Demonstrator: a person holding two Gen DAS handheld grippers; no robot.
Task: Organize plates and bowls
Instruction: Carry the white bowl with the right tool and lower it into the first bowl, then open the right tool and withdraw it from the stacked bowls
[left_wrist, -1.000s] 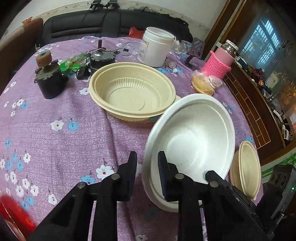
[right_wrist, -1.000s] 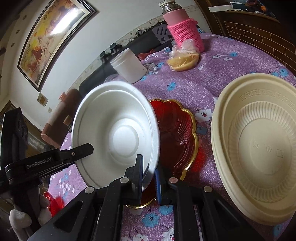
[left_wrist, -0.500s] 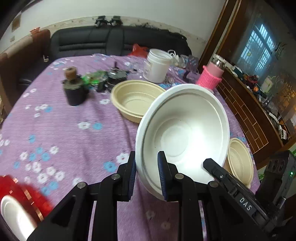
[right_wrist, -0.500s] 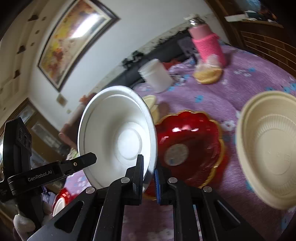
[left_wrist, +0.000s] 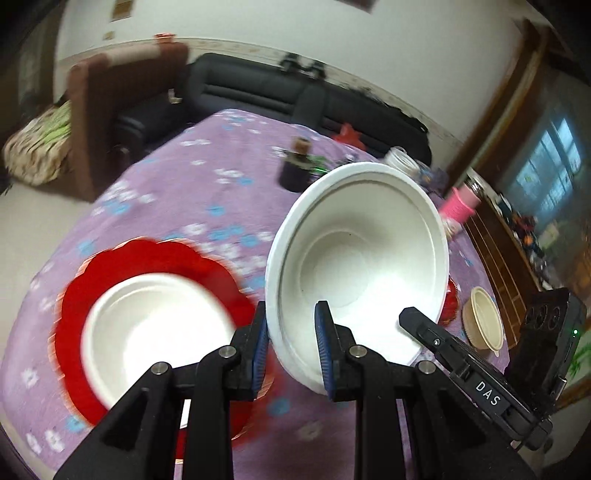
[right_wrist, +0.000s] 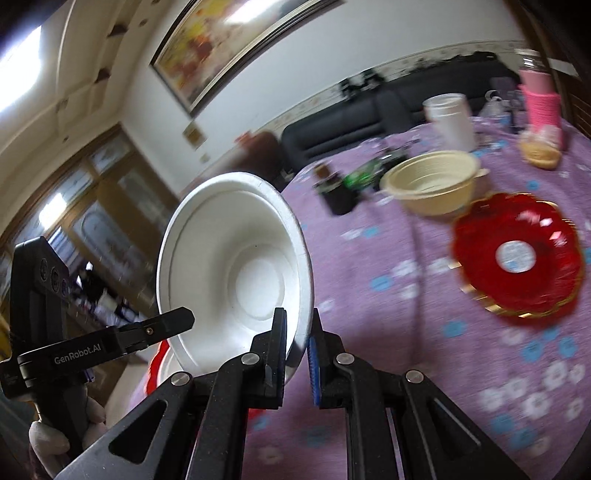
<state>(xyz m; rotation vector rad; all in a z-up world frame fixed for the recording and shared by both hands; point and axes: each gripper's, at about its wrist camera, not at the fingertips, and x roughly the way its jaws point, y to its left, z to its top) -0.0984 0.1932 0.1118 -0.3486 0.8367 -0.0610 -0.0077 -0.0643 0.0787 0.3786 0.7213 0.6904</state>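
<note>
Left wrist view shows a round desk (left_wrist: 155, 192) draped in purple floral cloth, filling most of the frame. At centre right, a white bowl (left_wrist: 364, 258) is held up in the air, tilted on edge with its hollow facing the camera. The left hand-held gripper (left_wrist: 290, 349) clamps the bowl's lower rim between its two blue-padded fingers, at the bottom centre of the frame. The right hand-held gripper (left_wrist: 421, 325) reaches in from the lower right and touches the same bowl's rim. At lower left, blurred, a red scalloped plate (left_wrist: 74, 325) lies on the desk with a second white bowl (left_wrist: 155, 332) sitting inside it. A small tan bowl (left_wrist: 484, 319) rests at the far right edge of the desk.

Right wrist view shows the same white bowl (right_wrist: 236, 273) at centre left, with the right hand-held gripper (right_wrist: 297, 350) closed on its lower rim. The left hand-held gripper (right_wrist: 181, 319) enters from the left and meets the bowl's opposite rim. At the right, another red plate (right_wrist: 517, 254) lies flat on the desk (right_wrist: 388, 258), and a tan bowl (right_wrist: 432, 182) stands just beyond it. A pink knitted bottle (right_wrist: 541, 99) stands at the upper right.
</note>
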